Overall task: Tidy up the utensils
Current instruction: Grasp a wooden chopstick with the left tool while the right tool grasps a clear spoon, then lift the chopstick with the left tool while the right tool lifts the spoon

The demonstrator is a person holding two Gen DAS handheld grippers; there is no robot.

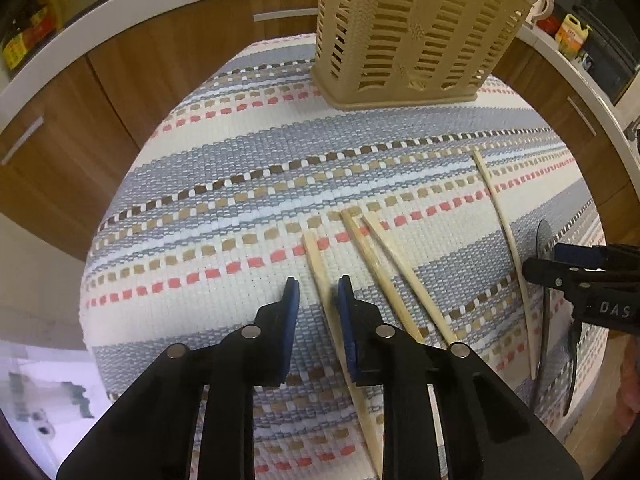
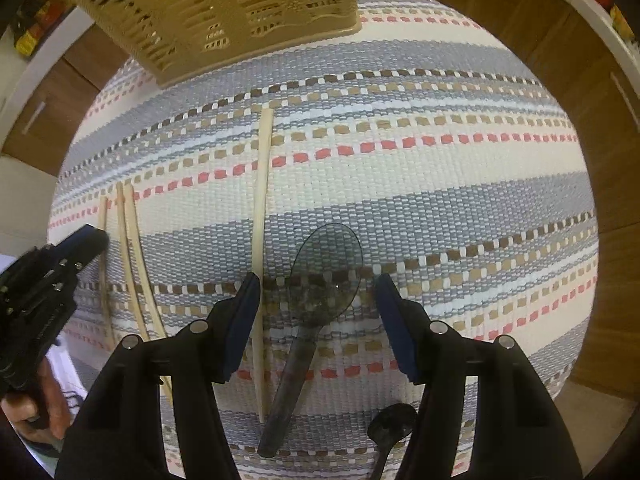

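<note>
Several pale wooden chopsticks lie on the striped woven mat [image 1: 248, 152]. My left gripper [image 1: 317, 290] points down over the leftmost chopstick [image 1: 316, 260], which runs between its blue pads close to the right one. A gap shows at the left pad, so the jaws stand narrowly open. Two more chopsticks [image 1: 380, 268] lie just to the right, and a fourth chopstick [image 2: 262, 184] lies apart. My right gripper [image 2: 318, 288] is open astride the bowl of a smoky translucent spoon [image 2: 326, 276], with nothing gripped. A beige slotted utensil basket [image 1: 412, 32] stands at the mat's far side.
A small black spoon [image 2: 390, 428] lies near the right gripper's right finger. The mat drops away at its left and near edges. Brown cabinet fronts [image 1: 72, 128] under a white countertop ring the scene. A person's hand [image 2: 44, 400] holds the left gripper [image 2: 90, 240].
</note>
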